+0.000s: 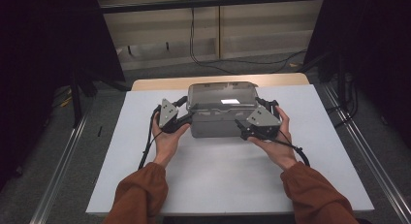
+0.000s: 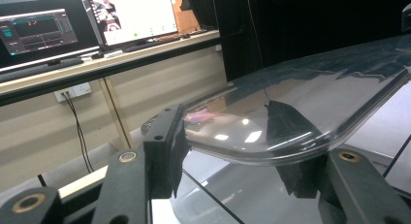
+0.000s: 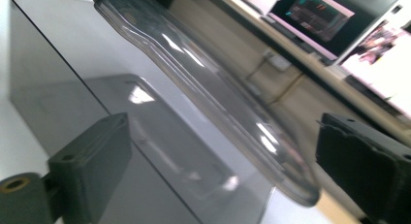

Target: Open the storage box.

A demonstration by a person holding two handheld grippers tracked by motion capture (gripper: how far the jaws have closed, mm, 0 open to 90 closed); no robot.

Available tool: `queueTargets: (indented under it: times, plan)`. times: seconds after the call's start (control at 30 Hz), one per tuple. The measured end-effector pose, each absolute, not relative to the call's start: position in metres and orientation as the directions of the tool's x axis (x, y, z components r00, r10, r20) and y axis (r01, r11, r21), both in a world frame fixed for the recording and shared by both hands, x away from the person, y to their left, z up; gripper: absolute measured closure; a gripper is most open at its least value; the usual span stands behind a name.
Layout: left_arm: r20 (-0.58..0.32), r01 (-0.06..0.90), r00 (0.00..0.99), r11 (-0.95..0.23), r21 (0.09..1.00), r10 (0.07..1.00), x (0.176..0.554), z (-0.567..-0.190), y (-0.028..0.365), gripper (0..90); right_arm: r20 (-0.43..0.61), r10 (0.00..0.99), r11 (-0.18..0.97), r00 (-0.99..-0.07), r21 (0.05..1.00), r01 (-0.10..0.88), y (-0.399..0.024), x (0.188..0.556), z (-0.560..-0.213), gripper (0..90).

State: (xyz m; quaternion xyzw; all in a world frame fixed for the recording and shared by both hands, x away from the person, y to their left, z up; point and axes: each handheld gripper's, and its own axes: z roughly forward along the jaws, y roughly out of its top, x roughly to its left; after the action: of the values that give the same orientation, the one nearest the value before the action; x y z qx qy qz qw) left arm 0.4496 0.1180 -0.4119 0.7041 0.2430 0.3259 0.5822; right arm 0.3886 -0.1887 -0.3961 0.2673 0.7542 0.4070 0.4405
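Left claw (image 2: 228, 151): jaws spread, straddling the clear lid (image 2: 300, 112) rim, not visibly clamped. Right claw (image 3: 228, 156): jaws wide apart astride the lid's opposite edge. Paired placement likely for a level lift. Grey box (image 1: 220, 112): bench (image 1: 218, 185) centre, toward 12 o'clock; open room at 6, 3, 9.

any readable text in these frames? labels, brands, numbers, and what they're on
None can be read.
Dark monitor on the desk, left gripper view: red digits and interface lines, too small and blurred.
Bright monitor beside it: a window and an image, no legible words.
Monitors in the right gripper view: blurred.
Grey box and its clear lid: only light reflections, no label.
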Motion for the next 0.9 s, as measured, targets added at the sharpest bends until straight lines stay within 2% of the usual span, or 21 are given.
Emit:
queueTargets:
  times: [0.13, 0.33, 0.53, 0.63, 0.9]
  plan:
    - [0.170, -0.034, 0.670, -0.199, 0.979, 0.722, 0.450, -0.411, 0.118, 48.9, -0.388, 0.784, 0.476, -0.484, 0.877, 0.068, -0.194, 0.394, -0.397, 2.9]
    - [0.168, -0.032, 0.669, -0.198, 0.980, 0.724, 0.450, -0.410, 0.117, 48.5, -0.343, 0.798, 0.416, -0.495, 0.908, 0.042, -0.202, 0.399, -0.395, 19.6]
    - [0.164, -0.028, 0.674, -0.197, 0.980, 0.721, 0.452, -0.409, 0.118, 48.0, -0.320, 0.817, 0.388, -0.479, 0.920, 0.048, -0.209, 0.407, -0.398, 25.1]
    - [0.159, -0.022, 0.673, -0.195, 0.981, 0.722, 0.453, -0.408, 0.117, 47.6, -0.265, 0.833, 0.338, -0.486, 0.939, 0.067, -0.212, 0.410, -0.398, 28.5]
    - [0.152, -0.026, 0.669, -0.182, 0.983, 0.727, 0.456, -0.404, 0.116, 47.1, -0.244, 0.844, 0.302, -0.478, 0.952, 0.048, -0.219, 0.415, -0.395, 35.6]
